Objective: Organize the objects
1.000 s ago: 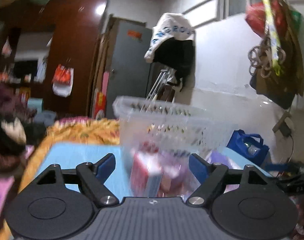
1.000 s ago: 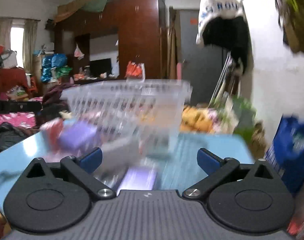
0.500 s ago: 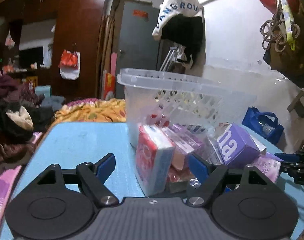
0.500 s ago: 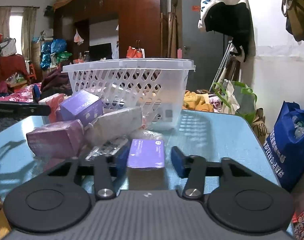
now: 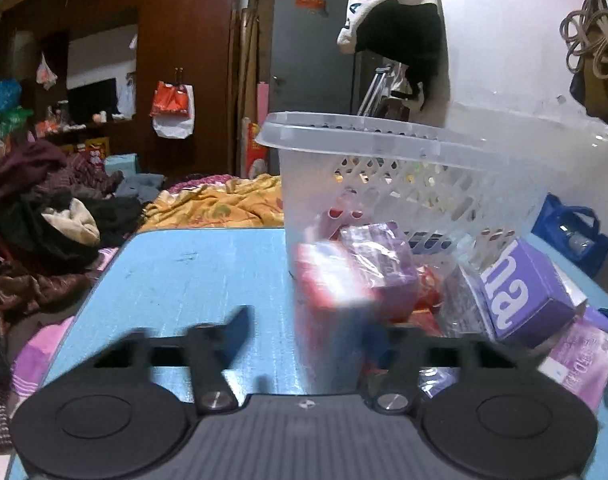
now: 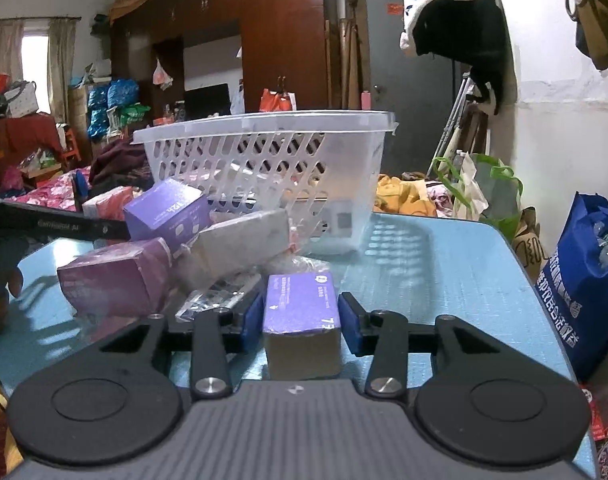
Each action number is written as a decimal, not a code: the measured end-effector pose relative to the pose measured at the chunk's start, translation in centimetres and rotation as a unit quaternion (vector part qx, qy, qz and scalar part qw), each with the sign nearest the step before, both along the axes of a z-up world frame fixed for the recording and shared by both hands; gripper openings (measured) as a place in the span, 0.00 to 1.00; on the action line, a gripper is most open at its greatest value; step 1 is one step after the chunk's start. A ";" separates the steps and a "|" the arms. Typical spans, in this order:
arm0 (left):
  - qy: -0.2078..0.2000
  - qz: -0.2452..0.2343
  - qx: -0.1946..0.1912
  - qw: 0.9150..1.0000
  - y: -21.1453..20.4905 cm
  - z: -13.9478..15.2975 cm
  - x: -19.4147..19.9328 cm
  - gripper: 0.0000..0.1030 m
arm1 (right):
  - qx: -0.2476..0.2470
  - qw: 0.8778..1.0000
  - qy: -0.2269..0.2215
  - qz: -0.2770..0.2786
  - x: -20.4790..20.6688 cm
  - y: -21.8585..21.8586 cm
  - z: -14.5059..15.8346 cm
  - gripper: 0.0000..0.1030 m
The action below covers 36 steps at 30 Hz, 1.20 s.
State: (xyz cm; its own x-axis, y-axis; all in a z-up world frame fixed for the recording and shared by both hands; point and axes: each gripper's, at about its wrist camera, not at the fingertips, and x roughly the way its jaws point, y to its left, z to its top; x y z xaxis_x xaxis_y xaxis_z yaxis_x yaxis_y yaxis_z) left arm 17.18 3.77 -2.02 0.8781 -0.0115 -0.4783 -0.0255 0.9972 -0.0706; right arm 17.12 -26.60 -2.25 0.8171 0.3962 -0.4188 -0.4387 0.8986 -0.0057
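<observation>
A clear plastic basket [image 5: 384, 148] [image 6: 263, 132] stands on the blue table [image 5: 191, 280] [image 6: 444, 280] with a pile of boxes and packets in front of it. My right gripper [image 6: 299, 316] is shut on a flat purple box [image 6: 301, 304] at the near edge of the pile. My left gripper [image 5: 308, 328] is open and blurred; a red and white box [image 5: 328, 300] stands between its fingers, right fingertip hidden behind it. A purple box with white letters [image 5: 524, 292] and a purple wrapped pack [image 5: 380, 256] lie to its right.
In the right wrist view a grey packet [image 6: 239, 240], a purple box [image 6: 167, 208] and a magenta pack [image 6: 115, 280] lie left of the held box. A blue bag [image 6: 588, 280] stands beyond the table's right edge. Clothes are heaped left of the table [image 5: 43, 220].
My right gripper closed on the flat purple box. My left gripper moved in toward the red and white box and its fingers are narrowing around it.
</observation>
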 end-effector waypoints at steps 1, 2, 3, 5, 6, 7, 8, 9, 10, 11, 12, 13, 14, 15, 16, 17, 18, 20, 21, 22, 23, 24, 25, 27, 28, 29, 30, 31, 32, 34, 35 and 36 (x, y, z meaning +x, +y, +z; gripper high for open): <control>-0.006 -0.004 -0.004 1.000 0.1 0.0 -0.3 0.29 | -0.004 1.000 -0.005 -0.002 -0.1 0.1 0.0 0.41; -0.011 -0.004 -0.003 1.000 0.2 -0.1 -0.7 0.29 | -0.007 1.000 -0.009 -0.004 -0.3 0.2 0.0 0.41; -0.021 -0.006 -0.006 1.000 0.3 0.0 -1.2 0.29 | -0.007 1.000 -0.016 -0.005 -0.5 0.2 0.0 0.41; -0.051 -0.022 -0.023 0.998 0.7 0.3 -2.1 0.29 | -0.004 0.999 -0.032 -0.003 -1.0 0.1 0.0 0.41; -0.066 -0.026 -0.030 0.997 0.9 0.4 -2.7 0.29 | 0.000 0.999 -0.038 -0.002 -1.1 0.0 0.1 0.41; -0.083 -0.031 -0.037 0.995 1.2 0.5 -3.3 0.29 | 0.004 0.999 -0.042 -0.002 -1.2 -0.1 0.1 0.41; -0.096 -0.038 -0.046 0.994 1.5 0.6 -3.6 0.29 | 0.007 0.999 -0.048 -0.002 -1.3 -0.2 0.1 0.41; -0.104 -0.040 -0.058 0.992 1.8 0.6 -3.8 0.29 | 0.010 0.999 -0.053 -0.003 -1.4 -0.3 0.2 0.41; -0.108 -0.043 -0.069 0.991 2.1 0.5 -3.8 0.29 | 0.013 0.998 -0.059 -0.004 -1.6 -0.4 0.2 0.41; -0.112 -0.049 -0.081 0.989 2.3 0.5 -3.7 0.29 | 0.017 0.998 -0.064 -0.005 -1.7 -0.4 0.2 0.41; -0.114 -0.054 -0.092 0.988 2.6 0.4 -3.5 0.29 | 0.021 0.997 -0.069 -0.005 -1.8 -0.6 0.2 0.41; -0.116 -0.055 -0.101 0.987 2.8 0.3 -3.4 0.29 | 0.025 0.997 -0.073 -0.005 -1.8 -0.6 0.2 0.41; -0.121 -0.056 -0.107 0.985 2.9 0.2 -3.5 0.29 | 0.028 0.997 -0.076 -0.005 -1.8 -0.7 0.3 0.41; -0.127 -0.059 -0.110 0.984 3.0 0.1 -3.6 0.29 | 0.030 0.997 -0.078 -0.005 -1.8 -0.7 0.3 0.41; -0.133 -0.063 -0.109 0.983 3.0 0.1 -3.7 0.29 | 0.032 0.996 -0.080 -0.004 -1.9 -0.8 0.3 0.41; -0.136 -0.065 -0.108 0.983 3.0 0.0 -4.1 0.29 | 0.033 0.996 -0.083 -0.005 -1.9 -0.8 0.3 0.41; -0.139 -0.065 -0.104 0.983 2.8 0.0 -4.1 0.29 | 0.032 0.996 -0.085 -0.006 -1.9 -0.7 0.4 0.41; -0.143 -0.067 -0.101 0.982 2.6 0.1 -4.1 0.29 | 0.028 0.996 -0.089 -0.007 -1.8 -0.6 0.4 0.41; -0.143 -0.067 -0.102 0.982 2.6 0.1 -4.0 0.29 | 0.027 0.996 -0.090 -0.007 -1.8 -0.6 0.4 0.41; -0.145 -0.066 -0.103 0.982 2.7 0.2 -4.0 0.29 | 0.026 0.995 -0.092 -0.007 -1.8 -0.5 0.3 0.41; -0.147 -0.065 -0.103 0.982 2.8 0.2 -4.1 0.29 | 0.025 0.995 -0.093 -0.007 -1.9 -0.4 0.3 0.41; -0.149 -0.065 -0.103 0.981 2.8 0.2 -4.1 0.29 | 0.026 0.995 -0.094 -0.008 -1.9 -0.4 0.3 0.41; -0.151 -0.065 -0.103 0.981 2.9 0.2 -4.3 0.29 | 0.027 0.995 -0.095 -0.008 -1.9 -0.4 0.3 0.41; -0.155 -0.064 -0.103 0.980 2.9 0.3 -4.5 0.30 | 0.029 0.995 -0.097 -0.009 -1.9 -0.5 0.3 0.41; -0.159 -0.064 -0.103 0.980 2.9 0.3 -4.5 0.30 | 0.030 0.995 -0.098 -0.010 -2.0 -0.5 0.3 0.41; -0.160 -0.065 -0.104 0.979 2.9 0.3 -4.6 0.30 | 0.032 0.995 -0.099 -0.011 -2.0 -0.6 0.3 0.41; -0.163 -0.066 -0.105 0.979 2.9 0.3 -4.7 0.30 | 0.032 0.994 -0.100 -0.011 -2.0 -0.6 0.2 0.41; -0.166 -0.066 -0.106 0.978 3.0 0.3 -4.8 0.30 | 0.032 0.994 -0.102 -0.011 -2.1 -0.6 0.2 0.41; -0.170 -0.065 -0.107 0.977 3.1 0.3 -4.9 0.30 | 0.032 0.994 -0.103 -0.011 -2.1 -0.6 0.2 0.41; -0.177 -0.064 -0.110 0.976 3.4 0.2 -5.3 0.30 | 0.033 0.994 -0.106 -0.012 -2.1 -0.6 0.2 0.41; -0.182 -0.064 -0.113 0.975 3.4 0.2 -5.4 0.30 | 0.035 0.994 -0.107 -0.013 -2.1 -0.6 0.2 0.41; -0.185 -0.066 -0.113 0.974 3.4 0.3 -5.6 0.30 | 0.037 0.993 -0.108 -0.013 -2.2 -0.7 0.2 0.41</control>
